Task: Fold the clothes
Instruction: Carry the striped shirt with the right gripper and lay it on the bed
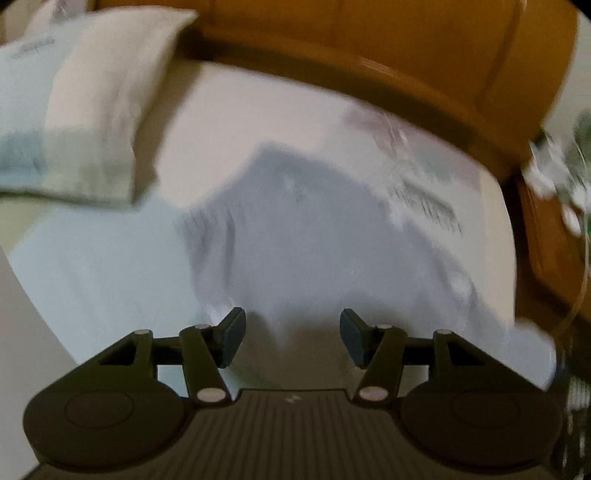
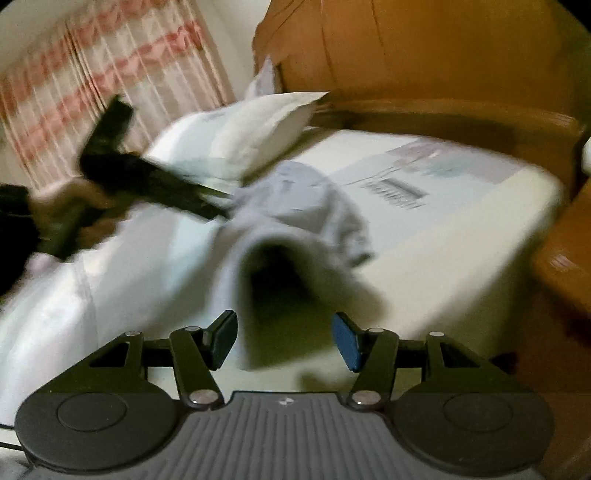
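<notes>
Pillow: lay at the left of the bed (image 1: pixel 332 110), up by the brown headboard (image 1: pixel 369 33), well apart from the clothing, so it seemed only parked out of the way
Left claw (image 1: pixel 291 338): stood with its fingers apart and nothing between them, hovering just over the near edge of the garment; judged to be either lining up on a hem or just let go of one, and motion blur left that unsettled
Left claw seen from the other side: a dark blurred shape (image 2: pixel 147 177) with its tip at the garment's far left edge; whether it touched the cloth could not be told
Garment (image 1: pixel 317 236): a pale grey-blue piece, lay on the middle of the bed, rumpled and not flat; in the right wrist view its near part arched up into a dark hollow fold (image 2: pixel 277 258), so it read as loosely heaped or half turned over, not as a neat finished fold
Right claw (image 2: pixel 284 339): fingers spread wide, empty, pointed straight at the arched near edge of the garment, probably placed there to reach that edge
Printed sheet patch (image 2: pixel 399 192): dark lettering on the bed cover to the right of the garment, part of the bedding as far as could be told
Containers: none showed in either view; nothing was seen holding clothes, and the garment rested on the bed alone
Bedside unit (image 1: pixel 546 221): brown, at the far right, contents too blurred to name
</notes>
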Action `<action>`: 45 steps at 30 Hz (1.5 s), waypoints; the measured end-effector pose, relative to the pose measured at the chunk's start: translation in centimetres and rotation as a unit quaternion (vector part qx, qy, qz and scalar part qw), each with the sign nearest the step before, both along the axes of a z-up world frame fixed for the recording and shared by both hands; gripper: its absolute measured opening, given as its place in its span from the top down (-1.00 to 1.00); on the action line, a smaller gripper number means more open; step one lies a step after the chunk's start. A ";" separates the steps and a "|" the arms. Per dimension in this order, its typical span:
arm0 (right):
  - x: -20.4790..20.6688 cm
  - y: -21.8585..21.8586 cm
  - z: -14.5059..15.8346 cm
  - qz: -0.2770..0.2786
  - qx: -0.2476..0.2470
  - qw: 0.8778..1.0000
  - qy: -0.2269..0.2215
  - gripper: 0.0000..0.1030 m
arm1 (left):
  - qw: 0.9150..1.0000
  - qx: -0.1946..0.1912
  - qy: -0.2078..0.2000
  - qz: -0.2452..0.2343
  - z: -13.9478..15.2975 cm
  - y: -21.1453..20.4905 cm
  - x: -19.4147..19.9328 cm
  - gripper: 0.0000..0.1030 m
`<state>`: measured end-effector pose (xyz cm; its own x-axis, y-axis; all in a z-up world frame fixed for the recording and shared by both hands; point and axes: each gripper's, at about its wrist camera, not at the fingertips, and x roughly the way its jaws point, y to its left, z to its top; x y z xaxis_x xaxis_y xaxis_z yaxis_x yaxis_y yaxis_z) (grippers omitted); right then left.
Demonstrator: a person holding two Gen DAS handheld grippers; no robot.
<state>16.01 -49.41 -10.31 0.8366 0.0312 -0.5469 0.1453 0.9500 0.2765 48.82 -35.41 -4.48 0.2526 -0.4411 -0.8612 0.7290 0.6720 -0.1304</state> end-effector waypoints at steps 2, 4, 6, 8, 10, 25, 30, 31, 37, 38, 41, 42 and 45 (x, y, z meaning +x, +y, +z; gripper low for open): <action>0.4 0.1 -0.2 -0.005 -0.067 0.998 0.010 -0.21 | 1.000 0.004 0.008 -0.015 -0.5 0.3 -1.7 -0.12; 0.9 0.4 -0.6 -0.003 -0.132 0.991 0.017 -0.23 | 0.999 0.002 0.011 -0.030 -0.6 0.6 -3.4 -0.13; 2.0 0.8 -1.3 0.014 -0.179 0.984 0.020 -0.27 | 0.999 0.000 0.007 -0.044 -0.3 0.6 -4.8 -0.16; 3.3 1.1 -2.0 0.035 -0.205 0.978 0.023 -0.27 | 0.999 -0.004 0.003 -0.054 -0.1 0.5 -5.7 -0.22; 4.6 1.4 -2.5 0.046 -0.217 0.975 0.017 -0.27 | 0.998 -0.007 0.000 -0.064 0.2 0.3 -6.5 -0.25; 7.3 -3.8 0.3 -0.072 -0.292 0.953 -0.042 -0.27 | 0.997 -0.020 0.007 -0.079 -0.4 -1.1 -6.6 -0.26; 6.2 -6.3 0.8 -0.112 -0.271 0.956 -0.015 -0.29 | 0.997 -0.018 0.003 -0.082 -0.3 -0.8 -6.9 -0.27; 5.6 -6.6 1.0 -0.117 -0.257 0.959 -0.010 -0.29 | 0.997 -0.018 0.003 -0.080 -0.3 -0.7 -6.9 -0.27; 0.2 -6.0 1.3 -0.111 -0.106 0.988 -0.013 -0.29 | 0.998 -0.019 0.008 -0.061 -0.3 0.5 -6.9 -0.28; -0.8 -5.6 1.3 -0.106 -0.072 0.992 -0.018 -0.31 | 0.998 -0.019 0.009 -0.058 -0.2 0.7 -6.9 -0.28; -1.9 -4.2 0.1 -0.042 0.040 0.998 -0.025 -0.36 | 0.998 -0.019 0.014 -0.055 -0.2 1.1 -7.2 -0.28; -1.6 -3.7 -0.3 -0.022 0.067 0.997 -0.025 -0.36 | 0.998 -0.019 0.016 -0.054 -0.2 1.2 -7.3 -0.28; 0.5 -1.8 -1.9 0.026 0.110 0.993 -0.018 -0.36 | 0.998 -0.020 0.015 -0.052 0.2 1.5 -7.6 -0.28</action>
<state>16.56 -51.24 -12.21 0.8499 0.1900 -0.4916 0.0840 0.8720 0.4822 41.19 -33.86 -4.30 0.1776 -0.4975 -0.8491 0.7894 0.5872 -0.1789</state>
